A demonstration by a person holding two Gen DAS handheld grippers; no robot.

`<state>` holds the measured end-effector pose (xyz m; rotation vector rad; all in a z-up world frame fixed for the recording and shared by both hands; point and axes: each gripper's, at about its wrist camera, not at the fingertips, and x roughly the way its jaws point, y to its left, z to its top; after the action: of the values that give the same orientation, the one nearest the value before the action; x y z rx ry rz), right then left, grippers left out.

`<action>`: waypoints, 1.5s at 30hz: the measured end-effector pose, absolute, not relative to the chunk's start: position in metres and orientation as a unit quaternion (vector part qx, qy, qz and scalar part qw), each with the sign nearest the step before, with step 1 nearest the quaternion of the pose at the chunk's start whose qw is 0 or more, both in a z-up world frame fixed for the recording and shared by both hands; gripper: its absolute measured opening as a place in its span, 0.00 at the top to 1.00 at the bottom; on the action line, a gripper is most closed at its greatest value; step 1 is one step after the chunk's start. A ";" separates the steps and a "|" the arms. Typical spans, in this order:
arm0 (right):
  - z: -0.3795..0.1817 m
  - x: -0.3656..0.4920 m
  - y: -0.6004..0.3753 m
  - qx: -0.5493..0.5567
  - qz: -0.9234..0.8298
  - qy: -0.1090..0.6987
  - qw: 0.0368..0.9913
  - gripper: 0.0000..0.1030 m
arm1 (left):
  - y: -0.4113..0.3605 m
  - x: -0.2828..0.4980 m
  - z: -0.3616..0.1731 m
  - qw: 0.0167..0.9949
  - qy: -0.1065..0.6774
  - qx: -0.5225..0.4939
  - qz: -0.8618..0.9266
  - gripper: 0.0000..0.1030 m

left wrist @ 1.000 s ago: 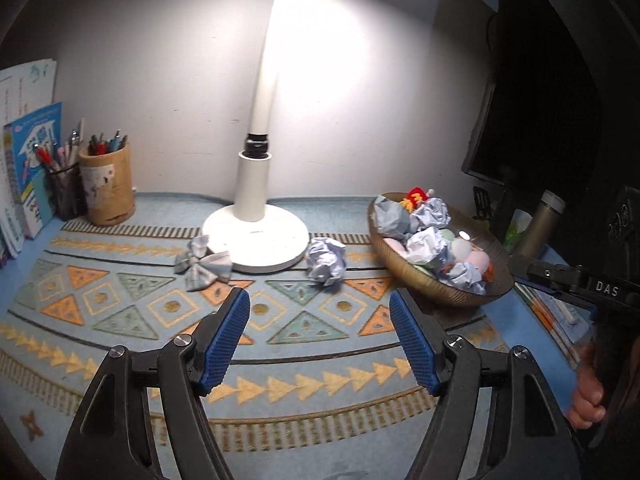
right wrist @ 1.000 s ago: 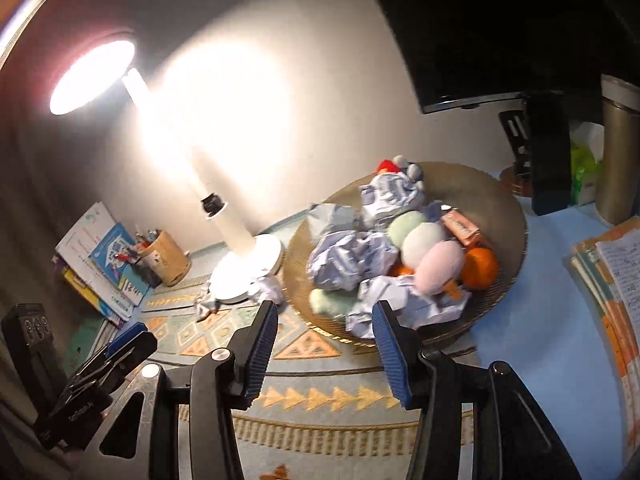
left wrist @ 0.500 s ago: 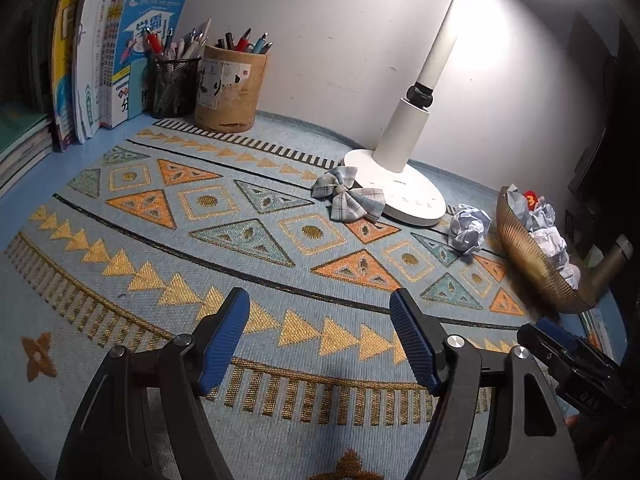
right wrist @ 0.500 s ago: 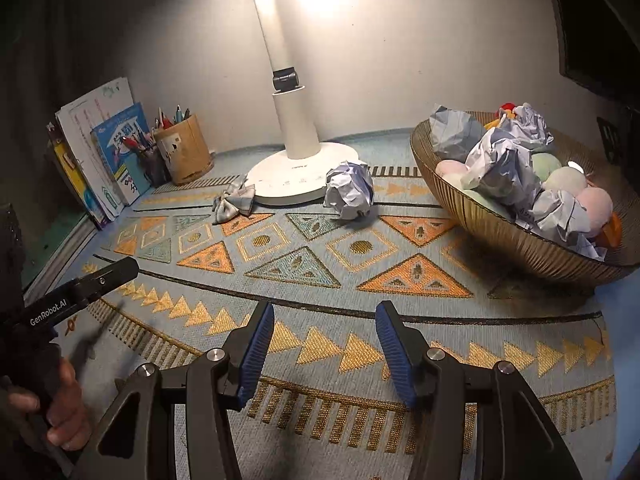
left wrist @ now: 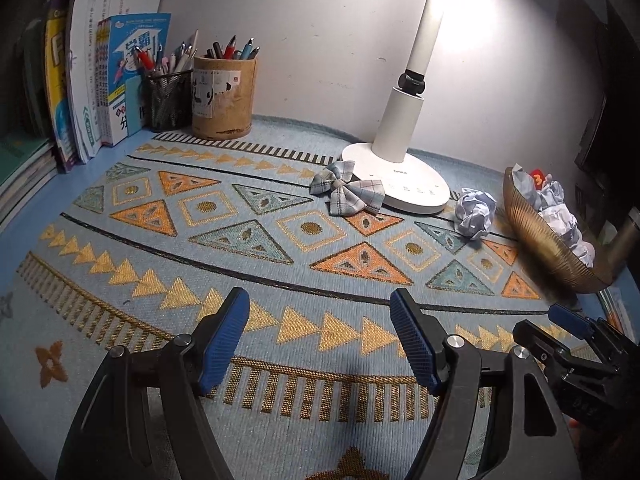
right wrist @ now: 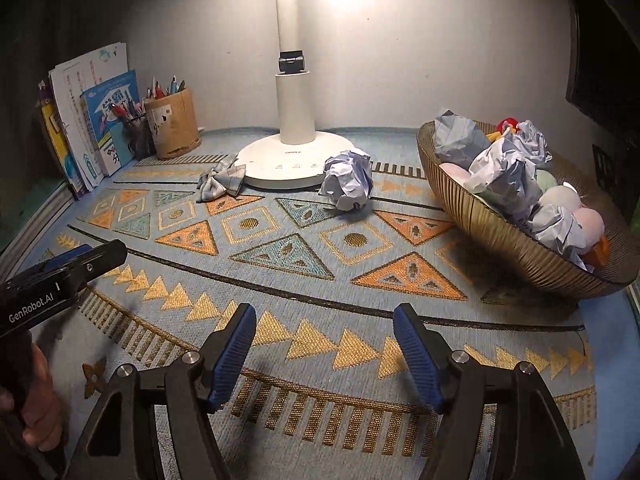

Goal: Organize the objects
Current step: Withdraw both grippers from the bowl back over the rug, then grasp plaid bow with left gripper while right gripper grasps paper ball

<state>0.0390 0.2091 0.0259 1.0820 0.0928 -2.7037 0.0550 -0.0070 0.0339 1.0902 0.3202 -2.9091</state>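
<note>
A crumpled paper ball lies on the patterned mat by the lamp base. A plaid fabric bow rests against the base's left side. The ribbed gold bowl at the right holds several paper balls and soft pastel items. My left gripper hovers low over the mat's near edge, open and empty. My right gripper is beside it, its jaws opening with nothing between them. Both grippers are well short of the ball and bow.
The white lamp base stands at the back centre. Two pen holders and upright books fill the back left corner. A hand grips the left tool. A dark monitor looms behind the bowl.
Both grippers have dropped from high over the desk to low over the mat's near edge. The right one left the bowl and its jaws spread wider. Both views have held steady since the half-second-old frames.
</note>
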 end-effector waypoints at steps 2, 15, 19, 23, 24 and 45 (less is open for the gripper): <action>0.027 0.039 0.210 0.367 -0.923 0.028 0.110 0.21 | -0.007 0.055 0.034 0.009 0.102 0.349 -0.931 0.31; 0.029 0.041 0.214 0.362 -0.926 0.023 0.101 0.20 | -0.009 0.052 0.031 0.012 0.109 0.360 -0.927 0.31; 0.030 0.038 0.214 0.367 -0.925 0.022 0.098 0.20 | -0.011 0.046 0.028 -0.007 0.122 0.377 -0.918 0.31; 0.025 0.007 0.216 0.406 -0.910 -0.021 0.083 0.20 | -0.017 0.014 0.032 -0.036 0.142 0.412 -0.899 0.31; 0.023 -0.004 0.216 0.418 -0.904 -0.036 0.077 0.20 | -0.019 0.004 0.035 -0.045 0.149 0.413 -0.897 0.31; 0.022 -0.115 0.200 0.406 -0.905 -0.113 0.056 0.36 | 0.006 -0.120 0.018 -0.082 0.082 0.420 -0.900 0.47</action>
<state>-0.1146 0.2004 0.0224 1.2318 -0.3432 -2.7465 -0.1202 0.0058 0.0177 1.3936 0.2717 -2.9853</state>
